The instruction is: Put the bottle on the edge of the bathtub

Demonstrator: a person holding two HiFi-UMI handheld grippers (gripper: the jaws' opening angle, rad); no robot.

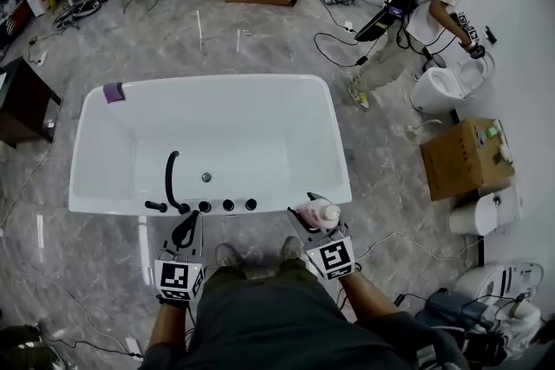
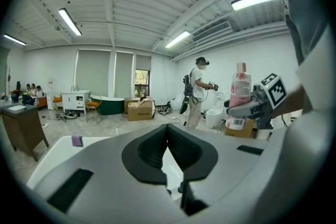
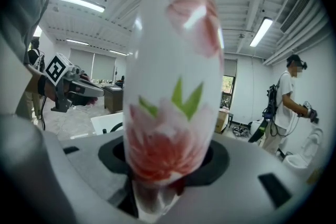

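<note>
A white bottle with a pink flower print (image 1: 319,211) is clamped between the jaws of my right gripper (image 1: 314,219), just off the near right corner of the white bathtub (image 1: 336,143). The bottle (image 3: 173,86) fills the right gripper view, and the dark pads (image 3: 218,157) press on its lower part. In the left gripper view the bottle (image 2: 240,96) stands upright at the right. My left gripper (image 1: 185,230) hovers by the tub's near rim, its jaws together and holding nothing; the same gripper (image 2: 167,131) points over the tub.
A black faucet (image 1: 171,178) and several black knobs (image 1: 227,205) sit on the tub's near rim. A purple item (image 1: 114,92) rests on the far left corner. A person (image 1: 425,9) stands far right by toilets (image 1: 447,87). Cardboard boxes (image 1: 464,156) and cables (image 1: 347,39) lie on the floor.
</note>
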